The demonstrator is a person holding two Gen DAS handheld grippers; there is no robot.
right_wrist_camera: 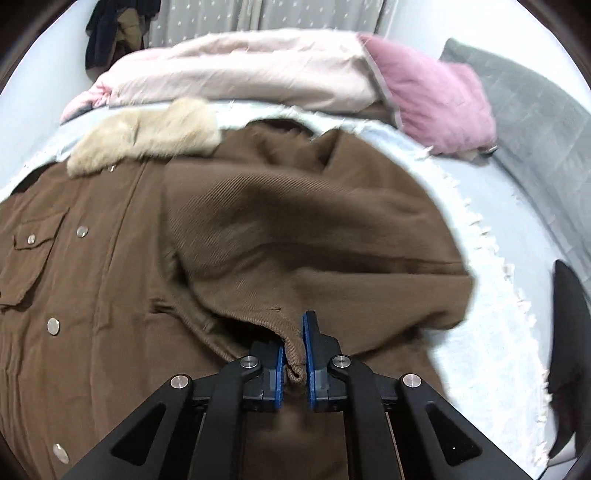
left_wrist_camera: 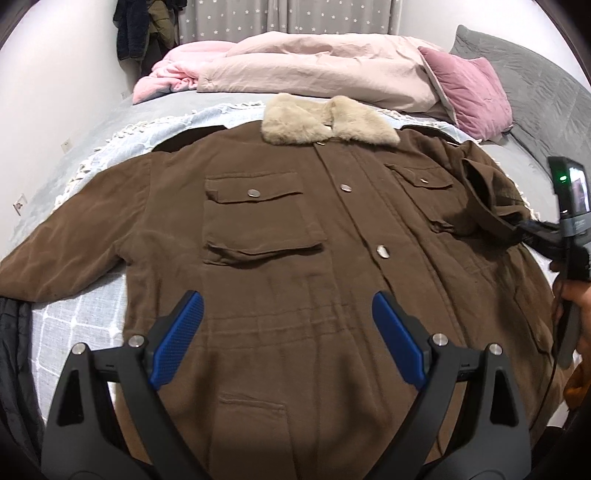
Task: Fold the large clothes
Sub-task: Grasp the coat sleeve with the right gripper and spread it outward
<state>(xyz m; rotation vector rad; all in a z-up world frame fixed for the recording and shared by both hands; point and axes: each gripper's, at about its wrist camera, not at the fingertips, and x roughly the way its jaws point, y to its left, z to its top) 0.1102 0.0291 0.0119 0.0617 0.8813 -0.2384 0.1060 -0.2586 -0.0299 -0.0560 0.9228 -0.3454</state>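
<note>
Right gripper [right_wrist_camera: 294, 350] is clamped on the cuff [right_wrist_camera: 291, 363] of the brown coat's [left_wrist_camera: 295, 266] sleeve, left gripper [left_wrist_camera: 288, 332] hangs wide open, holding nothing. Looks like the sleeve-fold step: next, carry that cuff across the chest. Coat's flat on the bed [left_wrist_camera: 96, 125], fur collar [left_wrist_camera: 325, 120] far end, room on both sides.

My left wrist camera looks down and forward over my spread jaws, across the coat [left_wrist_camera: 295, 229] toward the bed's [left_wrist_camera: 110, 122] far end, high enough to take in most of the front. My right wrist camera sits closer, tilted down on the coat's sleeve [right_wrist_camera: 295, 236]. Both share the fur collar [left_wrist_camera: 328, 120], pink pillow [left_wrist_camera: 469, 92] and curtain [left_wrist_camera: 280, 16].
</note>
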